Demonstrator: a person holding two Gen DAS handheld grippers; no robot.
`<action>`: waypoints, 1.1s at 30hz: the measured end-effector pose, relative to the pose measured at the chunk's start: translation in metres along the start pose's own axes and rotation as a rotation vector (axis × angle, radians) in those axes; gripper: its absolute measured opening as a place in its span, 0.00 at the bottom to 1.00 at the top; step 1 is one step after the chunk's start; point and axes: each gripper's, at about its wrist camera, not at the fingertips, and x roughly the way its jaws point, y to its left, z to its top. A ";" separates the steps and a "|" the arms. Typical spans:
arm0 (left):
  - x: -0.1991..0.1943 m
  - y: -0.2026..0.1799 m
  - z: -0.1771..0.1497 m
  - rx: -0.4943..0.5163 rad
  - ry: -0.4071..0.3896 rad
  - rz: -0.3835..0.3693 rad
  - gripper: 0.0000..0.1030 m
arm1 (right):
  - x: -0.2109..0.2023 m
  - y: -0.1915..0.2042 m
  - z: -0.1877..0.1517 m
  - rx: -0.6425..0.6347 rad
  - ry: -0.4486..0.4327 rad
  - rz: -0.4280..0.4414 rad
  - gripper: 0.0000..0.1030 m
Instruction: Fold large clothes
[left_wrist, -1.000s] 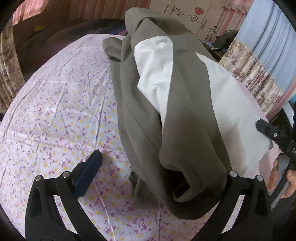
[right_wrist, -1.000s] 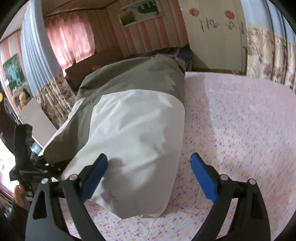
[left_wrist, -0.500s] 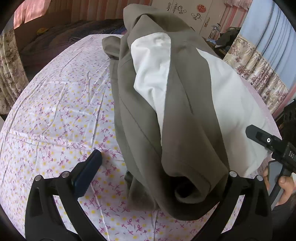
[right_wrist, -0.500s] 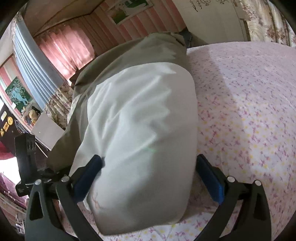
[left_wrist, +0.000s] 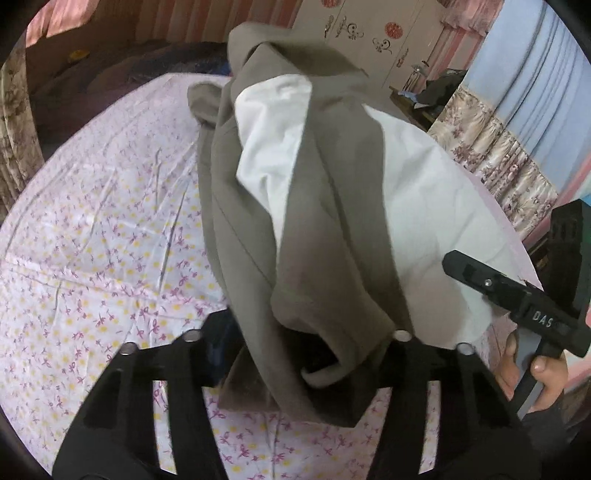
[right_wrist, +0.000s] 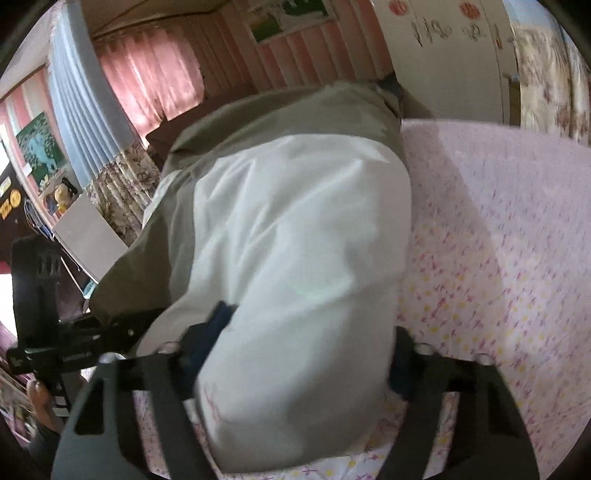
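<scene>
An olive-grey garment with a white lining (left_wrist: 295, 206) lies in a long heap on a bed with a pink flowered sheet (left_wrist: 92, 240). My left gripper (left_wrist: 306, 347) is closing on the garment's near olive end, which bunches between the jaws. My right gripper (right_wrist: 303, 350) is closing on the white lining (right_wrist: 295, 258) at the garment's near corner. The cloth hides most of both pairs of fingers. The right gripper's body also shows in the left wrist view (left_wrist: 517, 299), held by a hand.
The bed sheet (right_wrist: 498, 240) spreads wide to the side of the garment. Curtains (left_wrist: 509, 122) and a white wardrobe (left_wrist: 369, 33) stand behind. A dark couch (left_wrist: 92, 74) lies beyond the bed's far edge.
Both grippers moved forward onto the garment and their jaws closed from wide open to pinching the cloth. The garment's near end now bunches in them.
</scene>
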 end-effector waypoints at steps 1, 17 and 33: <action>-0.002 -0.002 0.000 0.005 -0.006 0.004 0.42 | -0.002 0.002 0.001 -0.011 -0.009 0.004 0.56; -0.010 -0.093 0.034 0.081 -0.141 0.089 0.24 | -0.056 0.003 0.036 -0.259 -0.218 -0.128 0.36; 0.043 -0.221 0.007 0.299 -0.074 -0.088 0.48 | -0.137 -0.139 -0.012 0.034 -0.149 -0.300 0.49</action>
